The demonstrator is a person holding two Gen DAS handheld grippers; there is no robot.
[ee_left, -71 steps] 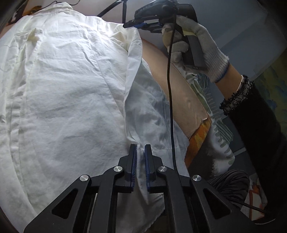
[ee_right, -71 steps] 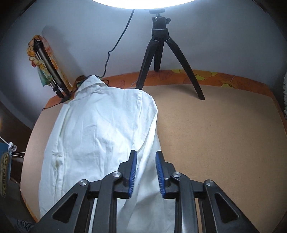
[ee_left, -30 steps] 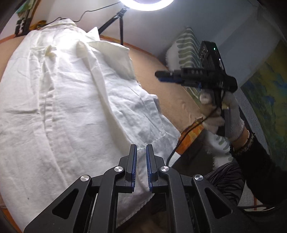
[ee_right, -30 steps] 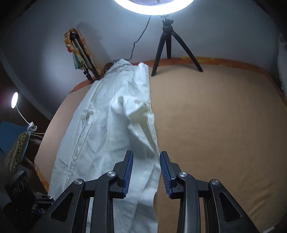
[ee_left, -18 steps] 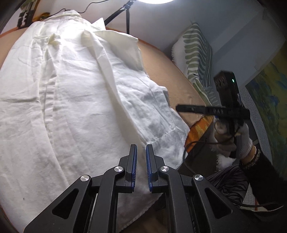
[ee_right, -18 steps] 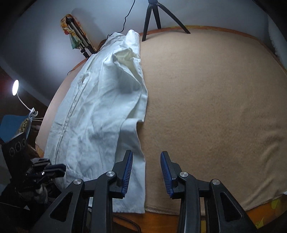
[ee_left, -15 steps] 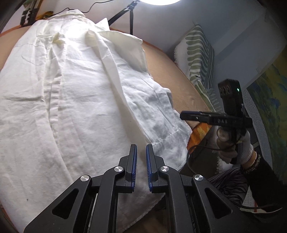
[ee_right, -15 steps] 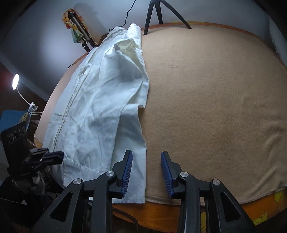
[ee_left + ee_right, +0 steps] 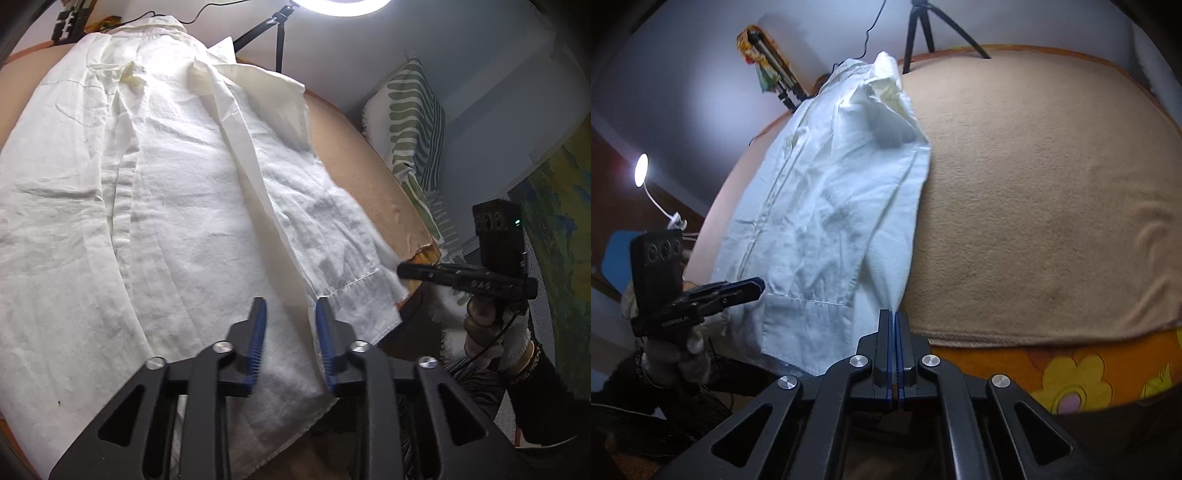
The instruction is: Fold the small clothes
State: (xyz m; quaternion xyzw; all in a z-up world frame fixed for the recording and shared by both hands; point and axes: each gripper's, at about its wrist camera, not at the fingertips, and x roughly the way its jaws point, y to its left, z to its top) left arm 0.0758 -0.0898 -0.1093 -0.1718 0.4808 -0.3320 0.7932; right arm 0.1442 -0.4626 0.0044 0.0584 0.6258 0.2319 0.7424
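My right gripper (image 9: 895, 321) clamped on shirt (image 9: 155, 206) hem corner; left gripper (image 9: 290, 332) jaws opening over hem — seat fabric deep, then lift both level.

Left wrist view: close above hem of crumpled white cotton shirt (image 9: 177, 206), facing toward collar. Right wrist view: from bed edge, looking down along tan fleece blanket (image 9: 1034, 184). Both share shirt.

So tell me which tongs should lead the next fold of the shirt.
Right, probably. The right tongs are already shut on the white shirt's hem corner; the left tongs are opening above the cloth, gripping nothing.
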